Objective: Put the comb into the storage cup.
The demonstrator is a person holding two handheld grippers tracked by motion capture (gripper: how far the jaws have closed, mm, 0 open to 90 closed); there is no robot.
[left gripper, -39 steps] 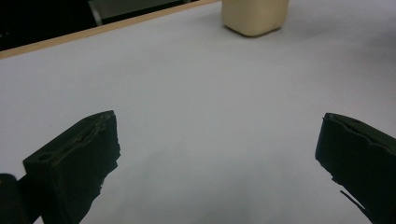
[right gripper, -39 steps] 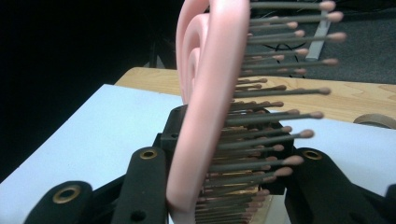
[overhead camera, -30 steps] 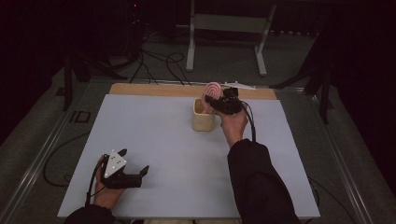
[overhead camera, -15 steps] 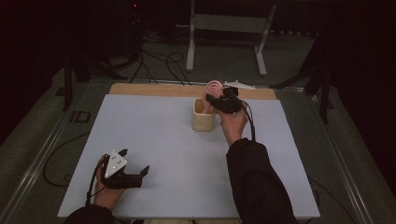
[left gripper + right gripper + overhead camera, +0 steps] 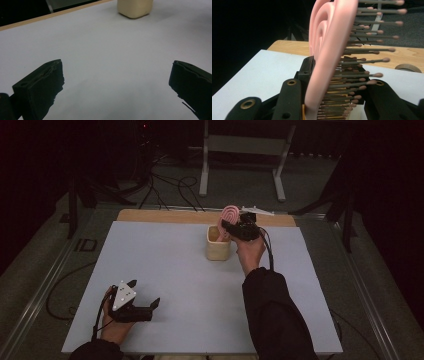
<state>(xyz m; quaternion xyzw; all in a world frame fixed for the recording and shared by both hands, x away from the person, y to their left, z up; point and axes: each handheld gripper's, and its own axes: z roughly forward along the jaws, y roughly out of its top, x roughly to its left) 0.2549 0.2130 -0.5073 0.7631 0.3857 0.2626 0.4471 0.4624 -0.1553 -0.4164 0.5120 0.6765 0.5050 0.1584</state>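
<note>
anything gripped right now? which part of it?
Right gripper is shut on the pink hairbrush, jaws across its bristled head, above the cream cup. Left gripper is open and holds nothing.

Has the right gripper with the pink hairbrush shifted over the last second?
No. The right gripper holds the pink hairbrush at the same spot over the beige cup, whose place on the table is unchanged.

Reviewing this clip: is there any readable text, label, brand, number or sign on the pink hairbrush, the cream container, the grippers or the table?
None: no word, number or sign can be read.
Pink hairbrush: plain back, bristles, no print.
Cream container: plain walls.
Right gripper, shut on the brush, and left gripper: black, no markings legible.
Table: bare pale sheet.
</note>
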